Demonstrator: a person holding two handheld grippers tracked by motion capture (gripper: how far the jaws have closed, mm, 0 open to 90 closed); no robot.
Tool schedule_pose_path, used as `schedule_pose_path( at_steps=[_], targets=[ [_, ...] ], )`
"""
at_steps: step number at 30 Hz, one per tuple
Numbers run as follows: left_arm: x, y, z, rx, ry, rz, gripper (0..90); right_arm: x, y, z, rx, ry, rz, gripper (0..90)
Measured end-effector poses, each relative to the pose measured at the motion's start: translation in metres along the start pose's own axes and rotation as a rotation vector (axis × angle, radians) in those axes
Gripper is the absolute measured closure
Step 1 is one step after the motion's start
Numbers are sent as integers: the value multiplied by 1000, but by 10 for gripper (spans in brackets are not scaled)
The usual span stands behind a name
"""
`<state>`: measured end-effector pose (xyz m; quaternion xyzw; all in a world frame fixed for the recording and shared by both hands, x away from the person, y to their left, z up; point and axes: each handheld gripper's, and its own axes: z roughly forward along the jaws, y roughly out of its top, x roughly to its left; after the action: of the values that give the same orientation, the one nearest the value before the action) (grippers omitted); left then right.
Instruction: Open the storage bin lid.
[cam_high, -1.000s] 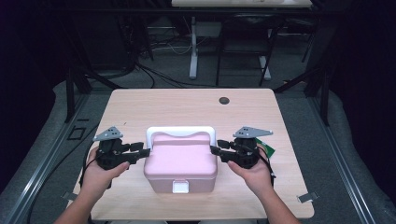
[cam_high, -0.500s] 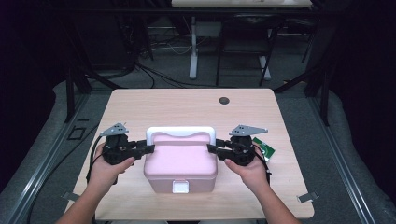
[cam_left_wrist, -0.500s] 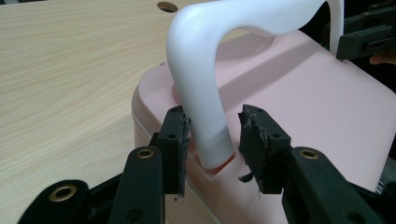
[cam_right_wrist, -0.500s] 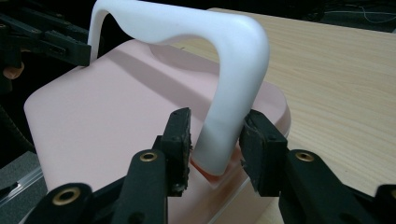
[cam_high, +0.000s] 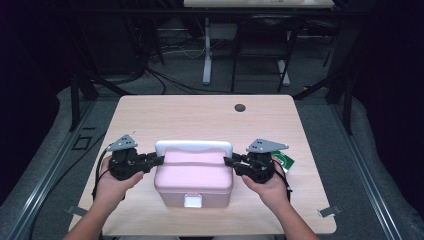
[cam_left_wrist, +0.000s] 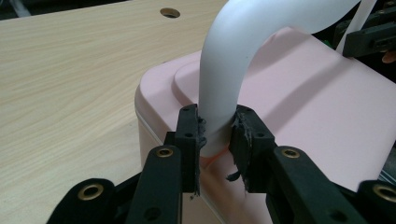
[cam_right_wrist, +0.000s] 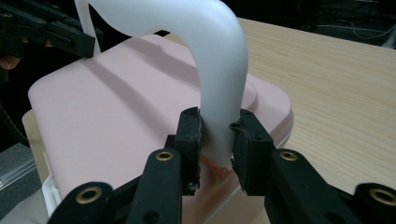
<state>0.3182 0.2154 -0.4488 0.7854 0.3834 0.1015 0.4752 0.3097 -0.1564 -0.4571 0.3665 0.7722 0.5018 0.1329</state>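
High view looks down and forward over the whole bench from the person's side. Each tool camera sits right up close (opposite ends), both sharing the pink box and its white handle.

The white handle runs off the top edge of the left gripper view. In the high view, the right hand partly hides a small green item, too small to identify.

- we are looking at a light wooden table with a round hole.
- grey floor and dark frames are surrounding it.
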Motion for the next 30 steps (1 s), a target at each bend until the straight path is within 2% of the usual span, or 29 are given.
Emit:
schedule_pose_path(
  at_steps=[3, 4, 7, 18, 26, 27, 28, 29, 30],
  targets=[
    [-3, -1, -2, 1, 1, 3, 729, 2, -2, -1, -15, 1, 7, 738],
    [-4, -2, -2, 4, 3, 5, 729, 3, -2, -1, -13, -16, 8, 739],
    [-6, -2, -3, 6, 7, 10, 730, 6, -2, -2, -10, -24, 7, 741],
    [-6, 0, -4, 26, 3, 14, 733, 7, 0, -4, 9, -13, 3, 743],
    [-3, 8, -7, 21, -14, -14, 733, 4, 6, -5, 3, 3, 20, 744],
    [-2, 10, -7, 19, -17, -14, 734, 4, 8, -5, 4, -14, 21, 744],
    [-1, 12, -8, 14, -20, -22, 734, 3, 10, -6, -4, 12, 22, 744],
    [0, 13, -8, 13, -23, -26, 733, 4, 12, -6, 3, -27, 22, 744],
    [1, 15, -8, 14, -27, -27, 734, 3, 13, -6, -3, -11, 27, 745]
  ],
)
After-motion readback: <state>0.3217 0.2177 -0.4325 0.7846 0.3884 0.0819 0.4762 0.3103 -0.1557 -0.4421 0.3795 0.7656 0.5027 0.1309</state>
